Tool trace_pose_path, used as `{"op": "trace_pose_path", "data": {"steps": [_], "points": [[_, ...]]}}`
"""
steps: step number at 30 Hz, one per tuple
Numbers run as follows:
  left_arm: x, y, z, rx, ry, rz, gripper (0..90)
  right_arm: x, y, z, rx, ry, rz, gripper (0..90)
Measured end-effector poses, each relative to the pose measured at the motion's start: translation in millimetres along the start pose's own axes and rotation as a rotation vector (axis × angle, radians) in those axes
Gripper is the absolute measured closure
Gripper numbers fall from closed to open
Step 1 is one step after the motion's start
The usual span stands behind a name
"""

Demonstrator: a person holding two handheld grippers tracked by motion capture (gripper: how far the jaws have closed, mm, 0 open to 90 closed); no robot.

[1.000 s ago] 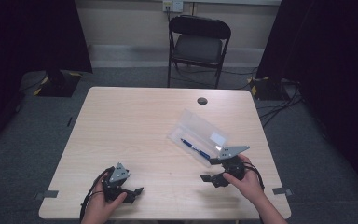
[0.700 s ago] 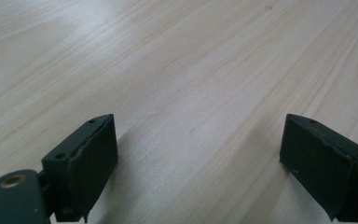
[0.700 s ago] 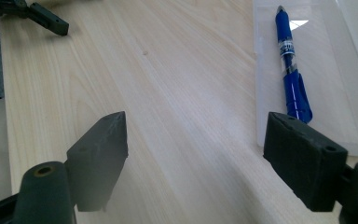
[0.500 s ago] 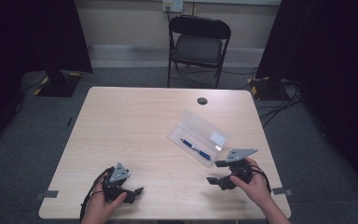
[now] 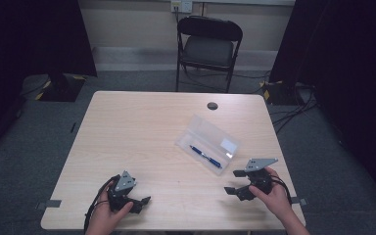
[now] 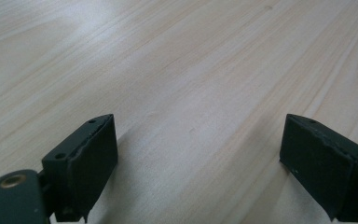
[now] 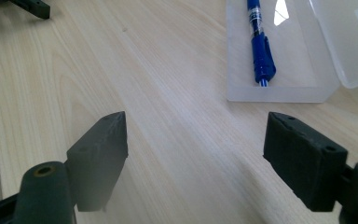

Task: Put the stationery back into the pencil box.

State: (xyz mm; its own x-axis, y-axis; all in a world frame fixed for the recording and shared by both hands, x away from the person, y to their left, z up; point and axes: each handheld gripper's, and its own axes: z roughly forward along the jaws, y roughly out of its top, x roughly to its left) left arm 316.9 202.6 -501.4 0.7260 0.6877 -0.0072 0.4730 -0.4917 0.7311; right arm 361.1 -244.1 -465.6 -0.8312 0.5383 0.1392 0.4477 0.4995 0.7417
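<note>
High view: wooden surface [image 5: 142, 132] w/ a clear case [image 5: 208, 143] lying open right of centre, well apart from both grippers. Blue pen [image 5: 205, 156] lies inside the case's near half; its long axis runs diagonally, from upper left to lower right, parallel to the case's long side. Which end is the tip can't be told from here. Left gripper [image 5: 133, 199] sits low at the near-left edge, held by left hand [image 5: 108, 217], fingers spread, nothing between. Right gripper [image 5: 233, 182] near the right edge, in right hand [image 5: 274, 196], just short of the case's near end, fingers apart, empty. A small dark round spot [image 5: 212, 105] shows near the far edge; a black folding chair [image 5: 208, 46] stands beyond the surface. Left gripper view: both fingers [image 6: 85, 161] wide apart over bare wood, close to or on it, nothing pinched. Right gripper view: fingers [image 7: 101, 149] spread wide, empty, wood between them. Case [image 7: 279, 60] ahead and to the right, not touching the fingers; pen [image 7: 259, 42] inside it along the tray's length, thin tip toward the camera, barrel running away up the frame.
</note>
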Motion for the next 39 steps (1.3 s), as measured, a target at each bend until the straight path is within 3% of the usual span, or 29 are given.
{"op": "trace_pose_path", "data": {"steps": [22,39], "points": [[0.0,-0.1,0.2,-0.002,-0.001,0.0,10.8,-12.9,-19.7,-14.7,0.013,-0.046,0.027,21.4],[0.0,-0.1,0.2,-0.002,-0.001,0.0,10.8,-24.6,-39.8,-25.2,0.002,-0.081,0.076,21.6]]}}
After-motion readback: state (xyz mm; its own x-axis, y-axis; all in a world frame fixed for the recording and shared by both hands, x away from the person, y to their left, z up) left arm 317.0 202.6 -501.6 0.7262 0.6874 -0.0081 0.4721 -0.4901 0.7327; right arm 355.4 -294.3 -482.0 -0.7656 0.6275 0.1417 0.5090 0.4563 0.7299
